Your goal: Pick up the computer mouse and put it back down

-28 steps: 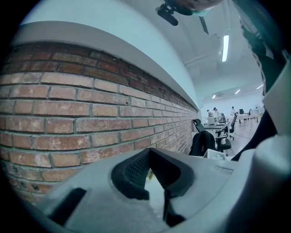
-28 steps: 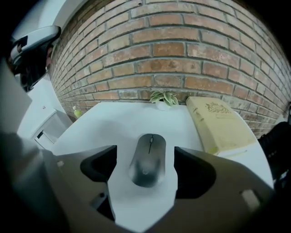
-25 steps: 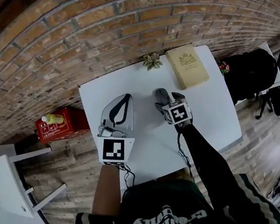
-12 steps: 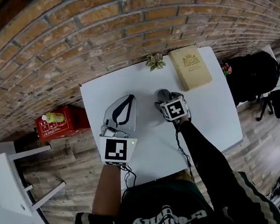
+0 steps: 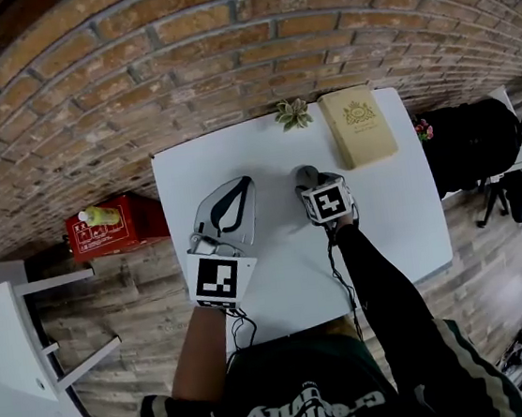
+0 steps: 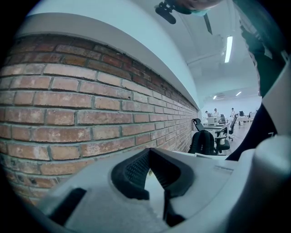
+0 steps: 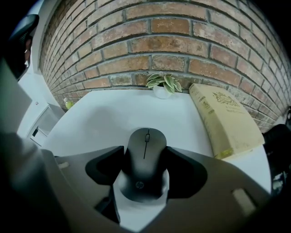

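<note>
A dark grey computer mouse point(image 7: 145, 159) lies flat on the white table point(image 5: 384, 207), seen in the head view as the mouse point(image 5: 306, 175) just beyond the marker cube. My right gripper point(image 7: 145, 155) tilts steeply down over it. Its jaws are closing, and both black pads point(image 7: 179, 168) lie against the mouse's sides. In the head view, the right gripper point(image 5: 311, 185) is at the table's middle. My left gripper point(image 5: 238, 185) rests level to its left, fingertips together and nothing between them. In its own view the left gripper point(image 6: 148, 153) faces the brick wall.
A tan book point(image 5: 357, 127) lies at the table's far right, next to a small potted plant point(image 5: 293, 112) against the brick wall. On the floor, a red box point(image 5: 113, 232) sits to the left, a black backpack point(image 5: 470, 139) on the right and a white stool point(image 5: 12, 337) at the near left.
The right gripper's marker cube has edged a little closer to the mouse. The left gripper has kept still.
</note>
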The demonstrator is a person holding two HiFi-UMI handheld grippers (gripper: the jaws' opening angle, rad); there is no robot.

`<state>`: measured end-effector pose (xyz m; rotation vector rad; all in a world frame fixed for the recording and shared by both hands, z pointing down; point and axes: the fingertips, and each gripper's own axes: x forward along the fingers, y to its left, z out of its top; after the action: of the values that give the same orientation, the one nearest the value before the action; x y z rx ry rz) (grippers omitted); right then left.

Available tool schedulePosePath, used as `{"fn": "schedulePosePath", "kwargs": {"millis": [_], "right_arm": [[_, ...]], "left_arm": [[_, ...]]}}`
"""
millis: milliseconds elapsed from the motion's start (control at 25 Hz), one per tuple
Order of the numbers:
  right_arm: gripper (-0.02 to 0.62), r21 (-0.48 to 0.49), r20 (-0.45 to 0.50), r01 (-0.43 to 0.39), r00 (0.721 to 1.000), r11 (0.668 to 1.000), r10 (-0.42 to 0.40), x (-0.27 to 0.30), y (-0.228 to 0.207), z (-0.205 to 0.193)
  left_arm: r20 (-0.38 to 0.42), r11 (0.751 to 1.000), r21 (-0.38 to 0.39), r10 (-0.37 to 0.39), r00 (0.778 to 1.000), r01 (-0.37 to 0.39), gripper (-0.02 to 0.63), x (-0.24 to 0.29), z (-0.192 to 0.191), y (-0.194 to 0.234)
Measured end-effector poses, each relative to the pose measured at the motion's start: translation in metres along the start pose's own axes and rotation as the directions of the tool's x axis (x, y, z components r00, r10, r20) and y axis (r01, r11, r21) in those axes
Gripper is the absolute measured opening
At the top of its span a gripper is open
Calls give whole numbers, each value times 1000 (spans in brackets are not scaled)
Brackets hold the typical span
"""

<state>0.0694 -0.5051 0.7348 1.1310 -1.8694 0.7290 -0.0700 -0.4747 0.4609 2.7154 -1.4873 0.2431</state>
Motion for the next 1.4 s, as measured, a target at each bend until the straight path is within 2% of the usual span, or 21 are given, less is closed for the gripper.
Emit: {"fn": "schedulePosePath", "kwargs": {"millis": [440, 760, 960, 1400], "right_arm": [[302, 29, 63, 4, 998, 1000, -5, -11, 4, -3], [302, 34, 182, 35, 982, 999, -41, -45, 1, 16], [302, 52, 276, 58, 959, 997, -70, -76, 2, 26], [304, 73, 465, 63, 881, 995, -90, -169, 16, 39]], "left_arm": [[-8, 1000, 8, 4, 1000, -3, 6, -7, 2, 3], [-2, 1000, 14, 2, 1000, -2, 6, -14, 9, 3], [14, 999, 25, -22, 1000, 22, 6, -20, 18, -4], [32, 997, 65, -45, 998, 43, 6, -41, 43, -35]]}}
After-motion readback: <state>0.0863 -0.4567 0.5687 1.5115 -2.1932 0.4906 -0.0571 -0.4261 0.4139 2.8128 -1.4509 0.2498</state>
